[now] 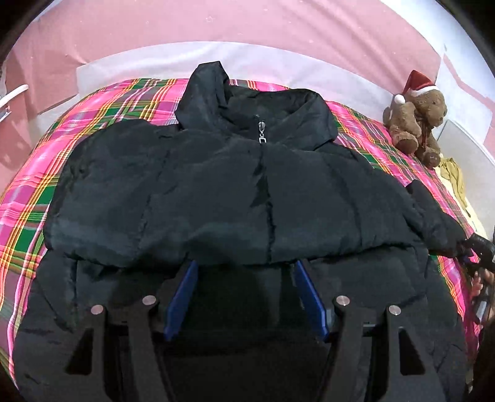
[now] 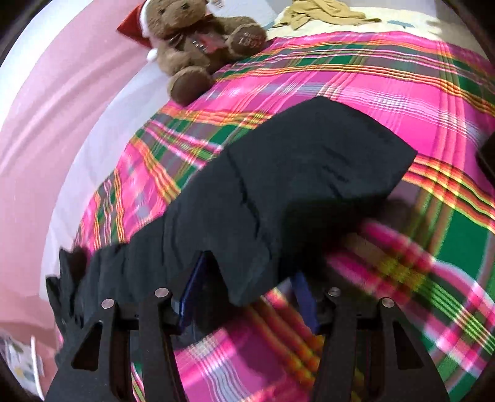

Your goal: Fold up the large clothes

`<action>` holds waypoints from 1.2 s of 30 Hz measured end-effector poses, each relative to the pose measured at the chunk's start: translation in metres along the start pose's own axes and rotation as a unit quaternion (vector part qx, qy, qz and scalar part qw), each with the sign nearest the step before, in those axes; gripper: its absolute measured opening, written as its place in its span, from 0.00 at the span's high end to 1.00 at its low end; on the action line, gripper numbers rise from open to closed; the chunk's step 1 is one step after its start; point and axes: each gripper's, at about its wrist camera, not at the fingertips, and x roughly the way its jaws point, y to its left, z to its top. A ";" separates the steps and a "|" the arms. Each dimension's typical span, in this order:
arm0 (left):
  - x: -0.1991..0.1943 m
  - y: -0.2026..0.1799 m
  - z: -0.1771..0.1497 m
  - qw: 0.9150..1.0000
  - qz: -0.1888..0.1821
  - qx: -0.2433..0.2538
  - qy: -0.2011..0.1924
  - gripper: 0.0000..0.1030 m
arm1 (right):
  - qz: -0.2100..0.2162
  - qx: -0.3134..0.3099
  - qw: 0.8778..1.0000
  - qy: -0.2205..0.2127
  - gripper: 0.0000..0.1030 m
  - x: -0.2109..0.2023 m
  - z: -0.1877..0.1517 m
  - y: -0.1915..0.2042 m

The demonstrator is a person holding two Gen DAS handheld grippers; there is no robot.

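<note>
A black puffer jacket lies zipped and face up on a plaid bed sheet, hood at the far end. My left gripper hovers over its lower panel. Its blue pads stand wide apart, tips tucked under a puffed seam, and nothing is visibly pinched. The jacket's right sleeve runs away from my right gripper. The cuff end fills the gap between the jaws and drapes over the left finger, lifted off the sheet. The left wrist view shows that gripper at the sleeve end.
A brown teddy bear in a red Santa hat sits at the bed's far right corner. Crumpled khaki cloth lies beyond it. A pink wall backs the bed. A hand shows at the right edge.
</note>
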 end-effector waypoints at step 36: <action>-0.103 0.104 -0.018 0.995 -0.001 -0.077 -0.067 0.35 | 0.183 -0.378 0.905 0.061 0.88 -0.067 -0.203 0.350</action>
